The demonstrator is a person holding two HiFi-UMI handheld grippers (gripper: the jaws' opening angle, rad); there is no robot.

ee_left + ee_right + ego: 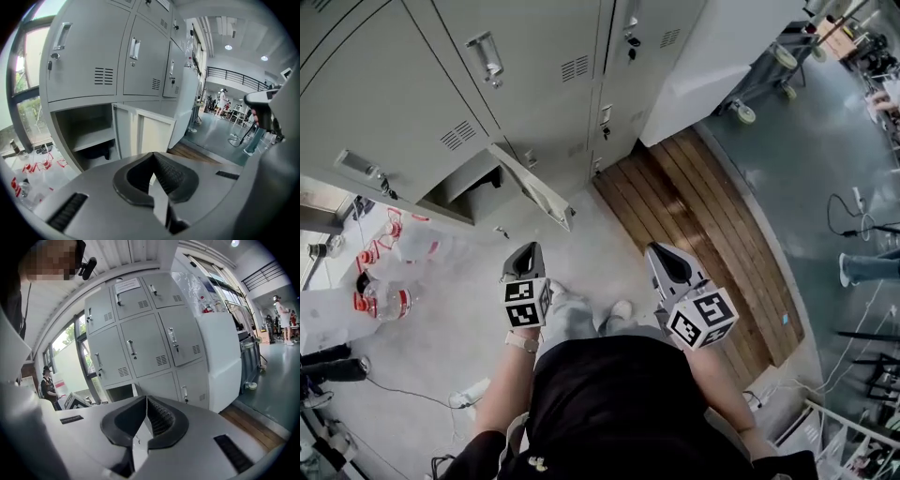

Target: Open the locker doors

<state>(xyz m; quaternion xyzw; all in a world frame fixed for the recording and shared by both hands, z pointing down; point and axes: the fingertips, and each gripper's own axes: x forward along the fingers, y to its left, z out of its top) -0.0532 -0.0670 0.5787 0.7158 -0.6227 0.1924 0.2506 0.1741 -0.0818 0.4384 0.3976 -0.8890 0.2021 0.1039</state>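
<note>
left tongs (529, 249) and right tongs (660, 255) closed, empty, bottom locker door (534, 187) open, bottles (387, 301) nearby

Open door (534, 190): swung out, blocking the way along the bottom row.
Floor (600, 239) ahead: bare up to the lockers (525, 94).
Left: bottles (386, 298) crowd it.

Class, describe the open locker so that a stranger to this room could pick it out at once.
Find the bank of grey lockers. In its bottom row, at the end beside the window, is the open locker. Its door stands swung out and its inside shows, while the doors around it are shut.
</note>
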